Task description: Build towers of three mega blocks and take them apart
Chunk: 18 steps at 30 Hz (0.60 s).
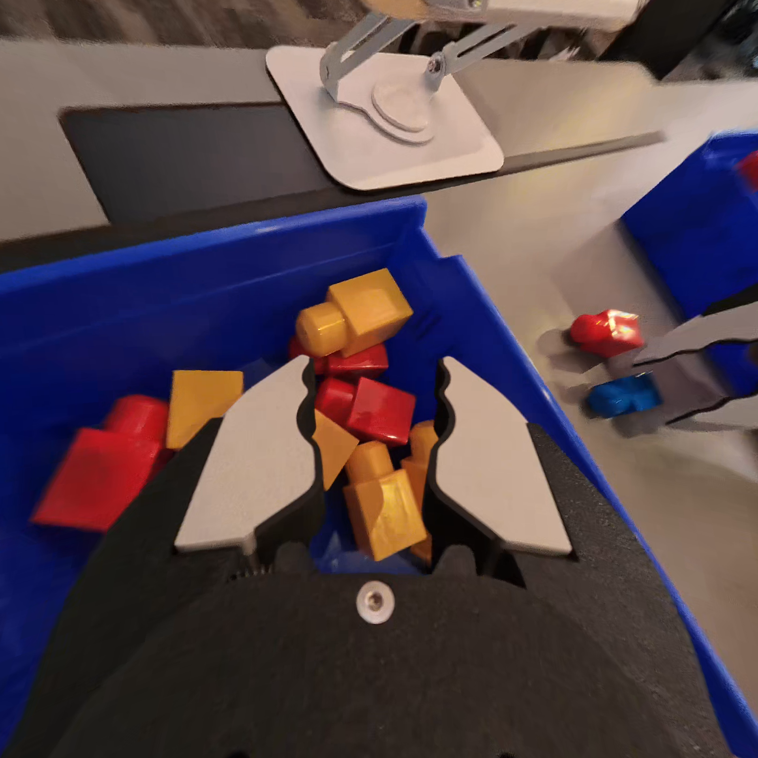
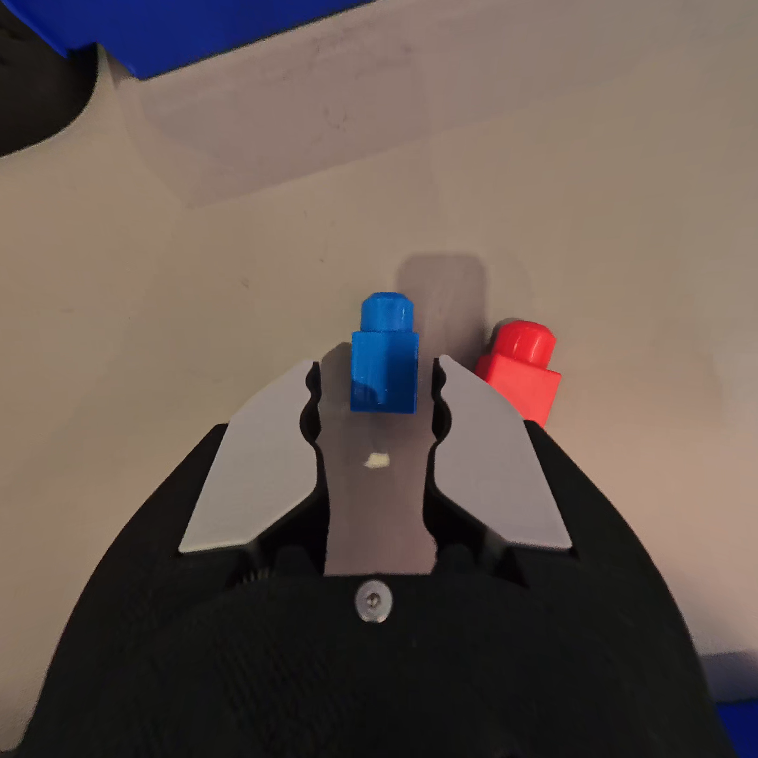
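A second blue bin [image 1: 697,229] at three o'clock blurs past the frame edge; the red block [image 2: 519,369] sits half-hidden behind a finger.

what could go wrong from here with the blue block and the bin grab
1. The right hand-held gripper is open around the blue block, with gaps on both sides. The block sits nearer the right finger, so closing could push or tip it.
2. The red block stands just outside the right finger and could get knocked.
3. The left hand-held gripper is open over jumbled red and yellow blocks in the blue bin; it may pinch two or catch one at an angle.
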Tool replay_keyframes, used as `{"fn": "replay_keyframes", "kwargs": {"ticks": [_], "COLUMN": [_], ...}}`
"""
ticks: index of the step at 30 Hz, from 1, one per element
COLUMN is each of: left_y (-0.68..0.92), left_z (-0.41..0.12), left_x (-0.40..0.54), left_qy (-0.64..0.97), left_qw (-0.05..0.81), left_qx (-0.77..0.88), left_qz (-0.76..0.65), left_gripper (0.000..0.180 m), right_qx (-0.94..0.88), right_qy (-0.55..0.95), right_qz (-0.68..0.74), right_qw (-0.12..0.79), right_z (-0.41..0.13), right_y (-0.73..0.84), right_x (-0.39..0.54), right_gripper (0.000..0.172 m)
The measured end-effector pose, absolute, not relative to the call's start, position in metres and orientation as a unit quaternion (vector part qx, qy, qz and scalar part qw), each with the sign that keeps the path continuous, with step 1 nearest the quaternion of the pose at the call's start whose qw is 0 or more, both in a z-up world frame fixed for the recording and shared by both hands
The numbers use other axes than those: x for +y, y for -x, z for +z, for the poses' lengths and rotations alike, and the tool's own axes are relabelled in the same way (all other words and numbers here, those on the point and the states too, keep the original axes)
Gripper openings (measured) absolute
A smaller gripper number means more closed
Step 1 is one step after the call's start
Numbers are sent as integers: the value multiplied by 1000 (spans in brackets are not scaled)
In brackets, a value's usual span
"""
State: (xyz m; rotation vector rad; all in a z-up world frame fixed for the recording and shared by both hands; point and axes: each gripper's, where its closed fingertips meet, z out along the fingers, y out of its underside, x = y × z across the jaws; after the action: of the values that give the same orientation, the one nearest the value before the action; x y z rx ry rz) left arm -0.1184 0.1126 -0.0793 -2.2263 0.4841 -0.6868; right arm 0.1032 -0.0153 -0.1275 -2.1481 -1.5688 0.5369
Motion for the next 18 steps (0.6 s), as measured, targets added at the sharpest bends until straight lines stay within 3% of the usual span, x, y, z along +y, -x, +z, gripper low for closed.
{"fn": "replay_keyframes", "kwargs": {"ticks": [8, 13, 18], "left_y": [118, 118, 106], "left_z": [-80, -96, -102], "left_x": [134, 138, 145], "left_qy": [869, 899, 891], "left_qw": [335, 277, 262], "left_qx": [90, 72, 69], "left_qz": [-354, -332, -364], "left_gripper": [54, 68, 60], "right_qx": [-570, -576, -581], "right_qy": [770, 765, 760], "right_qz": [198, 199, 200], "right_qw": [207, 209, 211], "right_z": [-128, -124, -120], "right_y": [-107, -105, -105], "right_x": [-16, -18, -20], "right_gripper": [55, 55, 55]}}
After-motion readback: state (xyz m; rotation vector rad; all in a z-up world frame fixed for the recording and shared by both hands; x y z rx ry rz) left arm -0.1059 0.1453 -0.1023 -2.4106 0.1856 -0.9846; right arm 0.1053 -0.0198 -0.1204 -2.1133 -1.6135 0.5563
